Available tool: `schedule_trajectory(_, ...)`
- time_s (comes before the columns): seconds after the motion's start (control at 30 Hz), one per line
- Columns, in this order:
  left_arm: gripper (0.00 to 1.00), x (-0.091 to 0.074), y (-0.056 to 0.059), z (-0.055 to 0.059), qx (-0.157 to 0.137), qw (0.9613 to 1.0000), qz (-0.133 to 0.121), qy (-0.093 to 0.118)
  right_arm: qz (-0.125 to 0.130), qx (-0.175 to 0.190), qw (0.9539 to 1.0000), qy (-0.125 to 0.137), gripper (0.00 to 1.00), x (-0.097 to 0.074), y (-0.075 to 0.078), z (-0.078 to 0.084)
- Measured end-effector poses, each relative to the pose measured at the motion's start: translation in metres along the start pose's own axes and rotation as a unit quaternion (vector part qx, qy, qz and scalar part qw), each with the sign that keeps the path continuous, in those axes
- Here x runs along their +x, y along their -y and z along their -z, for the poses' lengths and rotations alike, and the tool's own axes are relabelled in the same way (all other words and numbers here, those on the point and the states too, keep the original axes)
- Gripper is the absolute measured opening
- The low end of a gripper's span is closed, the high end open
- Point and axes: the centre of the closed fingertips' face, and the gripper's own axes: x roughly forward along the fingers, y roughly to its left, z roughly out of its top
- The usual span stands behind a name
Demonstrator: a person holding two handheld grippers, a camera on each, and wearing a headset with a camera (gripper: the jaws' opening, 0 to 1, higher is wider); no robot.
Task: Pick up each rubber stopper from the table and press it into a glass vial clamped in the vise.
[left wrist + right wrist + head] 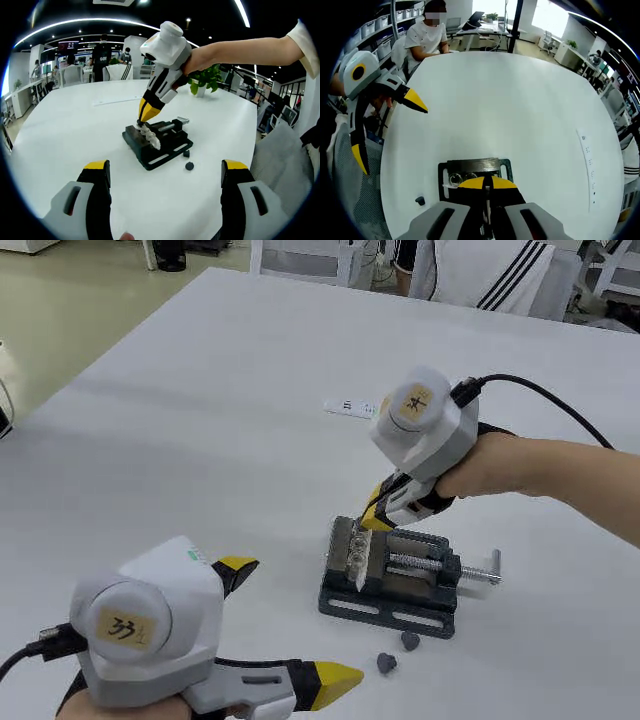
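Right tool (374,522), jaws closed (no stopper can be made out between them), tips at the vials (355,555) clamped in the vise (395,592). A skewed or hard press could crack a vial, tilt it in the clamp, or shoot a stopper aside. Left tool (286,622), jaws wide open and empty, hangs low over the desk (200,440); two stoppers (410,640) lie just beside the vise, unobstructed, and a white strip (350,407) lies well beyond.
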Motion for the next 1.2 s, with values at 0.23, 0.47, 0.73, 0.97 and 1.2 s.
schedule_trajectory(0.23, 0.91, 0.001, -0.001, -0.001, 0.001, 1.0, 0.0, 0.0, 0.005, 0.009, 0.9998, 0.017, 0.0, -0.001, 0.003, 0.001)
schedule_trajectory(0.47, 0.91, 0.001, -0.004, -0.002, 0.003, 1.0, 0.001, 0.001, 0.002, 0.024, 0.9982, 0.055, 0.26, -0.004, 0.001, 0.007)
schedule_trajectory(0.73, 0.91, 0.002, -0.002, 0.001, 0.003, 1.0, 0.005, -0.002, -0.003, 0.011, 0.9974, 0.071, 0.44, -0.011, -0.024, 0.025)
schedule_trajectory(0.97, 0.91, 0.002, 0.001, 0.003, 0.005, 0.9999, 0.008, -0.005, 0.006, 0.022, 0.9962, 0.084, 0.46, -0.022, -0.037, 0.04)
schedule_trajectory(1.2, 0.91, 0.004, 0.007, 0.003, 0.009, 0.9999, 0.013, -0.007, 0.022, 0.038, 0.9943, 0.097, 0.43, -0.036, -0.05, 0.053)
